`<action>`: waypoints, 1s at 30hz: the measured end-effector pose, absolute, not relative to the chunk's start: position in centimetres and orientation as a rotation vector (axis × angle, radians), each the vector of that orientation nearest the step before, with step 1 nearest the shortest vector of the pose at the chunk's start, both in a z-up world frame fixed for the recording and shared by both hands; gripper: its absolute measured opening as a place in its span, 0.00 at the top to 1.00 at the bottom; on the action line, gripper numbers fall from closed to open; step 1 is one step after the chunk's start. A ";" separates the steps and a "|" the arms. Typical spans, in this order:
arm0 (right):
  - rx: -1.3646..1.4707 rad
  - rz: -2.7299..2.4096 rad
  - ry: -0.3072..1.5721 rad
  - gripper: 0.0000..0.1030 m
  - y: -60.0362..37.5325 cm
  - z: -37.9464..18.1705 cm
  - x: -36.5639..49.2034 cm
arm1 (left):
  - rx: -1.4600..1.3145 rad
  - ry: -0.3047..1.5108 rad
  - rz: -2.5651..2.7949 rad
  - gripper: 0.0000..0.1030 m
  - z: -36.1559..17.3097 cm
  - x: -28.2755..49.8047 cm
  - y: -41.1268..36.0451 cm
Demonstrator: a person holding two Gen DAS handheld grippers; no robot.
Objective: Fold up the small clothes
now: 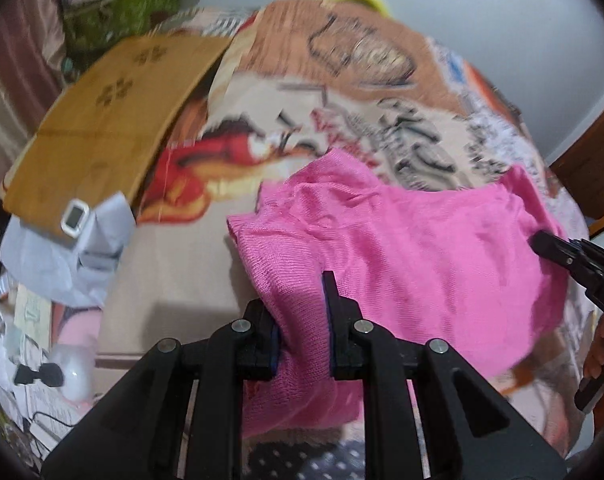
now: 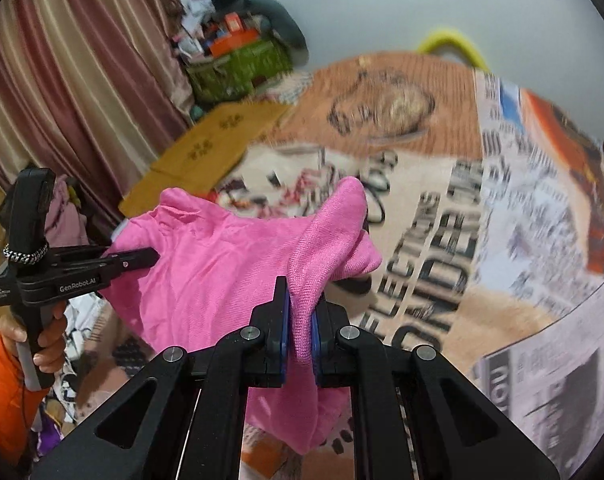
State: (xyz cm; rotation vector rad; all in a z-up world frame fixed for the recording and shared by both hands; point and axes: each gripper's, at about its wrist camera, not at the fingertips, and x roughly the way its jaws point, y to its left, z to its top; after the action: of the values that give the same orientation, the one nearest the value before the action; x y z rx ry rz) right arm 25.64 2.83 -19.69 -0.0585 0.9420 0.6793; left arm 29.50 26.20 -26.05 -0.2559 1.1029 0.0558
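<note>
Looking down the left wrist camera, we are seeing the left gripper (image 1: 302,316) clamping a bunched edge of the pink knit garment (image 1: 402,248), its jaws pinching the fabric between the pads. We are watching the garment hanging stretched above the printed bedspread (image 1: 302,100), with the right gripper (image 1: 542,242) biting into its far edge at the right. A brown cardboard sheet (image 1: 114,112) is lying on the bed to the left, and a small white device (image 1: 75,218) is sitting just beside its near corner.

Switching to the right wrist camera, we are seeing the right gripper (image 2: 300,320) squeezing a fold of the pink knit garment (image 2: 222,264), jaws nearly together on the cloth. The left gripper (image 2: 152,256) is gripping the opposite edge, held by a hand (image 2: 42,340) with an orange sleeve (image 2: 2,392). Striped curtains (image 2: 62,80) are hanging behind.
</note>
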 end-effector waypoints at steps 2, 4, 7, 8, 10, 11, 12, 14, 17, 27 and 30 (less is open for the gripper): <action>-0.055 0.662 0.969 0.92 3.0 -20.9 26.1 | -0.273 1.123 0.064 0.80 -27.4 29.8 26.7; -0.061 0.644 0.998 0.92 2.9 -21.9 26.6 | -0.272 1.130 0.082 0.73 -27.9 30.0 27.1; -0.075 0.644 1.026 0.90 2.8 -22.3 26.8 | -0.244 1.117 0.116 0.63 -27.3 29.8 27.5; -0.080 0.641 1.017 0.89 2.5 -22.0 26.7 | -0.229 1.110 0.139 0.62 -26.8 29.7 27.6; -0.107 0.634 0.986 0.85 2.3 -21.2 26.2 | -0.195 1.072 0.156 0.63 -25.3 29.3 27.8; -0.122 0.634 0.966 0.84 2.2 -20.8 25.9 | -0.179 1.051 0.158 0.63 -24.4 29.2 27.8; -0.139 0.634 0.938 0.82 2.1 -20.2 25.6 | -0.167 1.034 0.157 0.63 -23.7 29.1 27.7; -0.170 0.639 0.876 0.76 2.0 -19.0 25.0 | -0.152 0.990 0.136 0.63 -21.9 28.9 27.4; -0.174 0.679 0.827 0.70 2.5 -17.7 25.0 | -0.162 0.966 0.057 0.63 -20.5 29.5 26.3; -0.094 0.760 0.990 0.69 5.8 -21.7 29.7 | -0.161 1.075 0.017 0.63 -24.7 35.0 23.2; -0.088 0.731 1.017 0.69 5.1 -22.8 30.9 | -0.116 1.099 0.132 0.63 -26.0 36.6 24.7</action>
State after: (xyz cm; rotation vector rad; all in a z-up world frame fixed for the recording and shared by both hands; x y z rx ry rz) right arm 30.91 5.10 -22.81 -0.0883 1.0170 0.7315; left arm 36.56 24.67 -25.98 -0.1159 1.0986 0.1319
